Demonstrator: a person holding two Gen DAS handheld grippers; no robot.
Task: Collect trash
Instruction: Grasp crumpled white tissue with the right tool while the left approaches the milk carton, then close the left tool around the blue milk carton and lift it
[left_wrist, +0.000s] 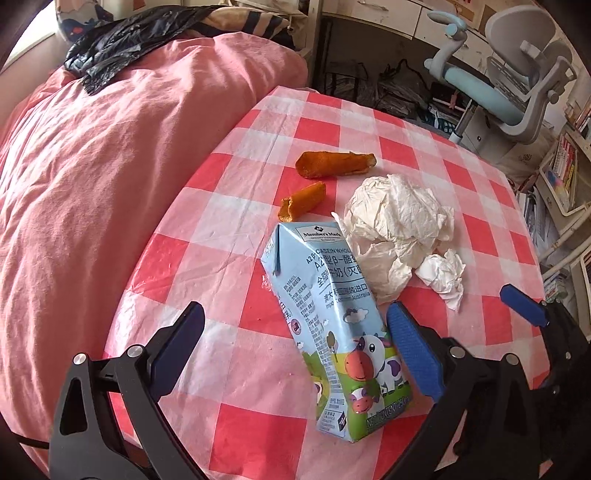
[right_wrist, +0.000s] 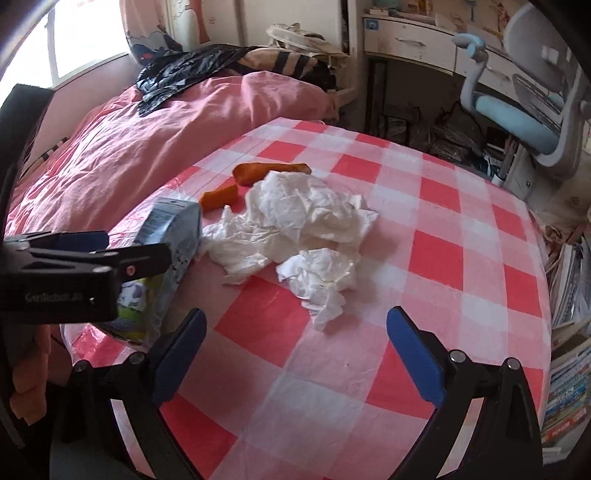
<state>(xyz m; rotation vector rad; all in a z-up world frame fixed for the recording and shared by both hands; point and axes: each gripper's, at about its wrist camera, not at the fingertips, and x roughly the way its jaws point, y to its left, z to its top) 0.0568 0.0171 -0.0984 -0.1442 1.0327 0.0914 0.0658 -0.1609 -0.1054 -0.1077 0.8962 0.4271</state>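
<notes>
A light-blue milk carton (left_wrist: 332, 332) with a cartoon cow lies on the red-and-white checked tablecloth (left_wrist: 258, 424). My left gripper (left_wrist: 295, 339) stands open around it, its right pad close beside the carton and its left pad well clear. Beyond the carton lie a large crumpled tissue (left_wrist: 395, 229), a small one (left_wrist: 443, 275) and two orange peel pieces (left_wrist: 334, 162) (left_wrist: 303, 201). My right gripper (right_wrist: 295, 354) is open over bare cloth, with nothing between its fingers. The small tissue (right_wrist: 317, 280) lies just ahead of it. The left gripper (right_wrist: 138, 243) and carton (right_wrist: 173, 236) are at its left.
A bed with a pink cover (left_wrist: 92, 184) borders the table on the left, with a black plastic bag (left_wrist: 122, 44) on top. A grey-blue office chair (left_wrist: 517, 85) and a desk (right_wrist: 406, 40) stand behind. Bookshelves (left_wrist: 565, 177) line the right side.
</notes>
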